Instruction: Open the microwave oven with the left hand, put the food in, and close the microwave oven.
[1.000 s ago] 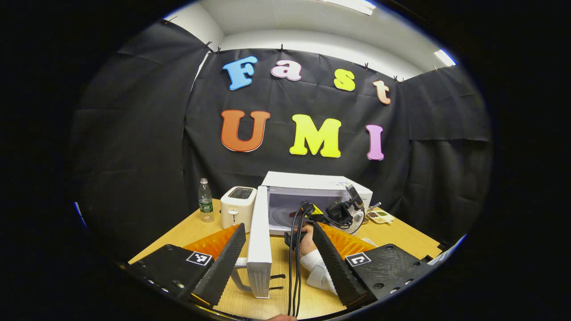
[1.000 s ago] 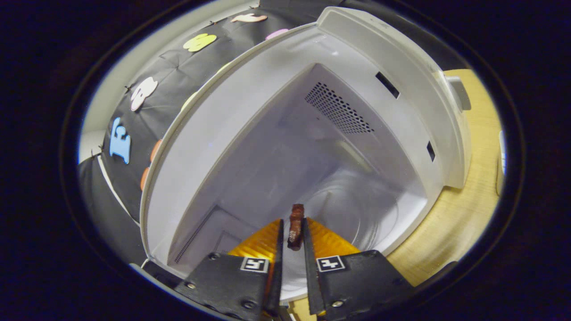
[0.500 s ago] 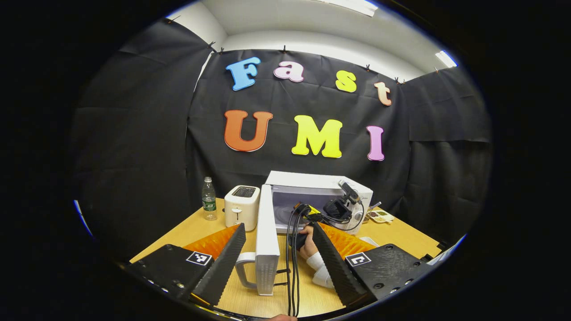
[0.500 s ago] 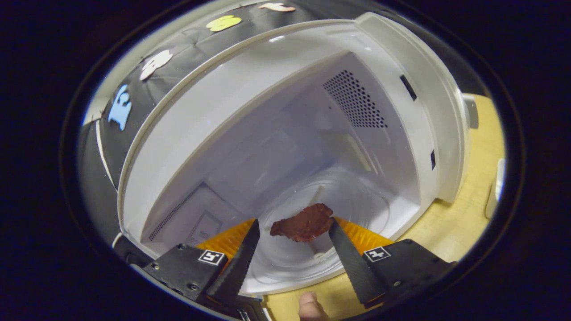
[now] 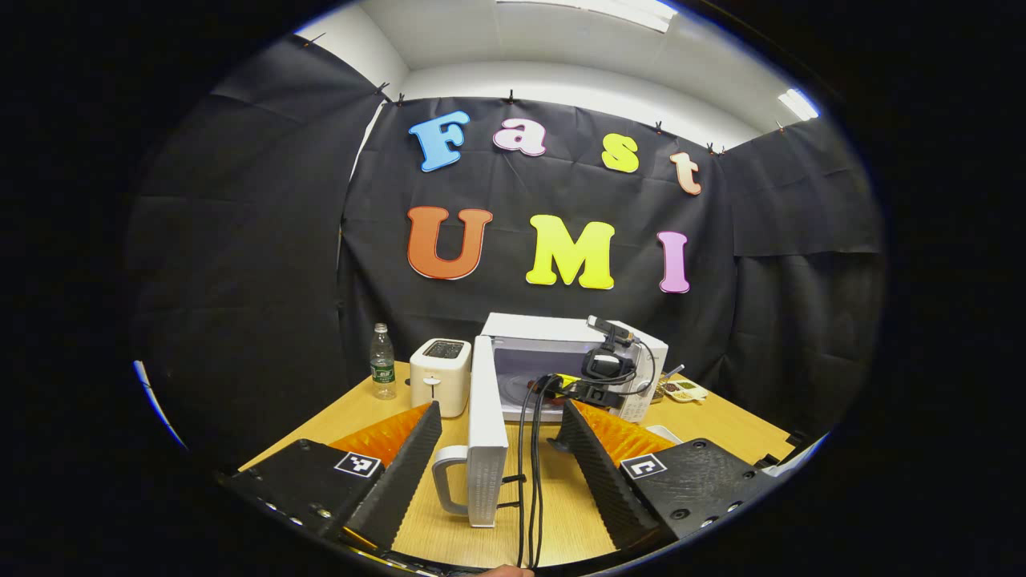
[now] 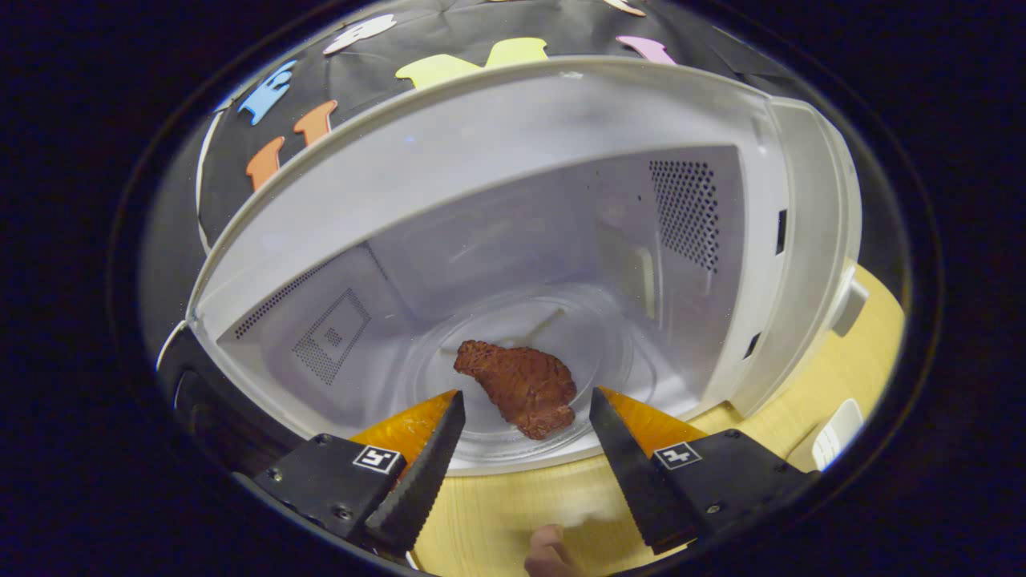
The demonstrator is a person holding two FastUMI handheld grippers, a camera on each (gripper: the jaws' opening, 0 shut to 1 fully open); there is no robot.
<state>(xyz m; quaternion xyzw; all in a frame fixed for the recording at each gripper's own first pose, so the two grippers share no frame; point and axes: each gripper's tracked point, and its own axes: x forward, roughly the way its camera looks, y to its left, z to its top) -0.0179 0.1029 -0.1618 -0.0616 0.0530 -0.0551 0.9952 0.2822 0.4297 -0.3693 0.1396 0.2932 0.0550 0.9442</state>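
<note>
The right claw (image 6: 521, 417), which pinched the food a second ago, now stands wide and empty just outside the white microwave oven (image 6: 497, 240). The flat reddish-brown piece of meat (image 6: 519, 386) lies on the clear glass turntable (image 6: 593, 336) inside. Placing looks done; closing remains. The left claw (image 5: 497, 449) hangs wide around the open white door (image 5: 485, 433) near the wooden tabletop's (image 5: 705, 417) front edge.

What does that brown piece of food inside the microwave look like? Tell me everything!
The piece of food is reddish-brown and bumpy, like a cooked meat cutlet, wide at one end and narrower at the other. It lies flat on the clear round glass plate inside the open white microwave. Nothing holds it: the right gripper is open in front of it, not touching.
</note>
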